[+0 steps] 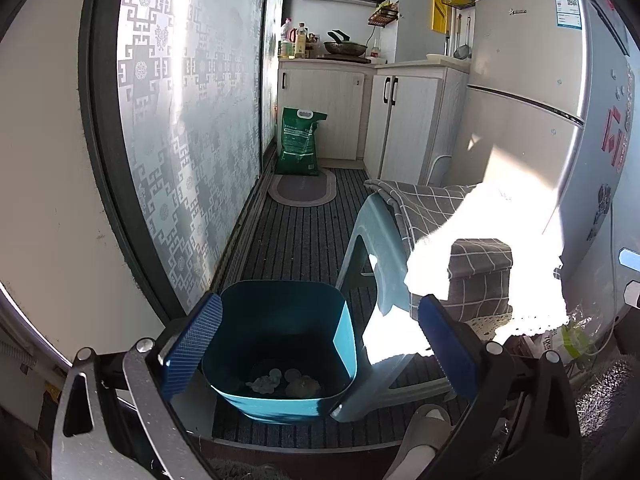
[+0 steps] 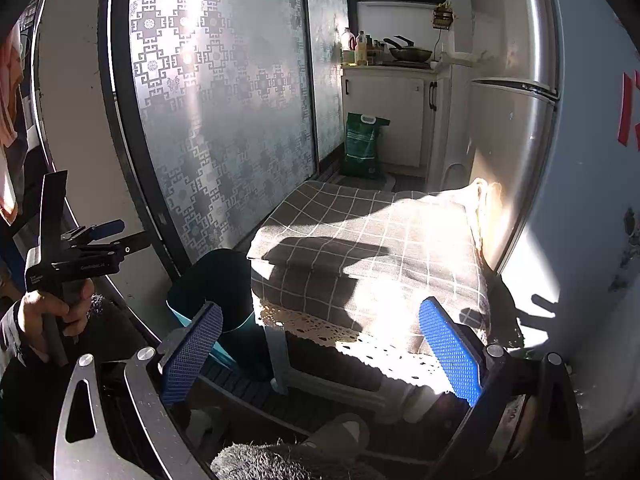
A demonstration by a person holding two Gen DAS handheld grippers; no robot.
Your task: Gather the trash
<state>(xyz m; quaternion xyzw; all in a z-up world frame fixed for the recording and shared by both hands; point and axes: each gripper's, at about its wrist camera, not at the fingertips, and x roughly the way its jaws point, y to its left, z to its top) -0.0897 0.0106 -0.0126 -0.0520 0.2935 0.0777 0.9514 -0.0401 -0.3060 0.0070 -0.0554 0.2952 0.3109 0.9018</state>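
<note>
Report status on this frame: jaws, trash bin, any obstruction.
Left gripper and right gripper: jaws open, empty. Teal trash bin on floor, crumpled scraps inside. Cloth-covered stool beside bin; nothing blocking its mouth.

Hard sunlight through the frosted patterned door point(image 2: 224, 112), blown-out glare on the checked cloth point(image 1: 436, 204), deep shadows, fisheye-bent edges.

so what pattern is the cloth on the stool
Grey with a white grid check and a lace edge, clearest in the right wrist view.

Blue ribbed pads point(image 1: 192, 350) on black jaws, silver screws
</note>
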